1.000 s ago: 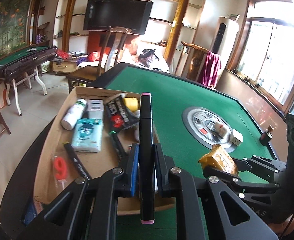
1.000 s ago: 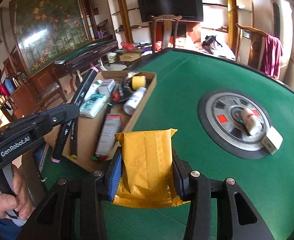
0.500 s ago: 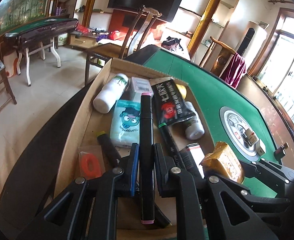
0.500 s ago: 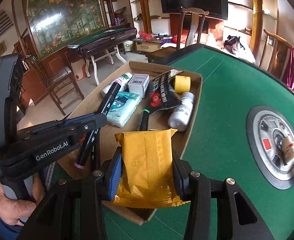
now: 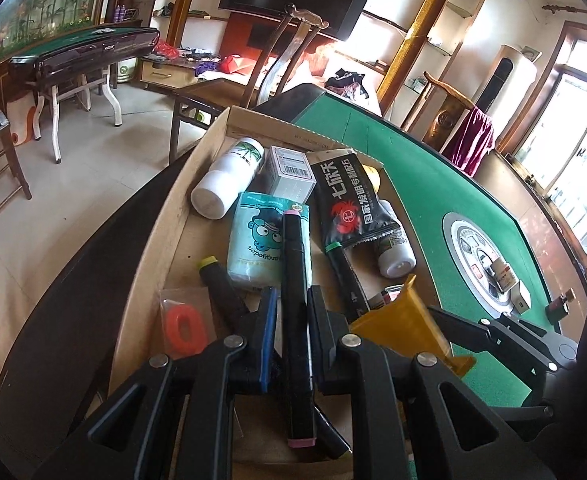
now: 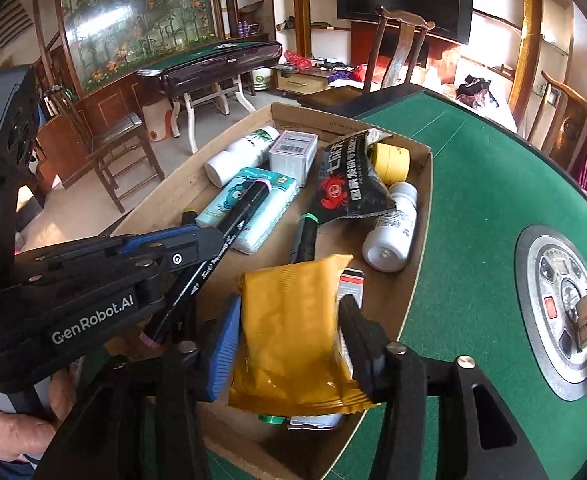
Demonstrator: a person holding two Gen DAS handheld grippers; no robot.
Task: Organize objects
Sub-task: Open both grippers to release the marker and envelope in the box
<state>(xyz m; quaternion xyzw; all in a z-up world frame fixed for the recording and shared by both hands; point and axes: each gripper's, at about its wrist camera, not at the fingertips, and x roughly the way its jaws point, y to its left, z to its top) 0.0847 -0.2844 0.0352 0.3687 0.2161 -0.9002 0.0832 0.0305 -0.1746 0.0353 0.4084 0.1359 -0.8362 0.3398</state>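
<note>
Layout around the cardboard box (image 6: 421,216), at the table (image 6: 473,208) edge

Inside the box: bottle (image 5: 229,176) and small carton (image 5: 291,174) at the far end, tissue pack (image 5: 259,240) nearer, snack bag (image 5: 351,200) to its right over another bottle (image 6: 391,234). Above the box: marker (image 5: 295,320) and packet (image 6: 293,328).

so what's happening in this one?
A person is tidying loose items into a cardboard box on the green table. The left tool is shut on a black marker, the right tool on a yellow packet. Both hover over the box's near end, above bottles, tissues and other markers. Nothing released yet.
</note>
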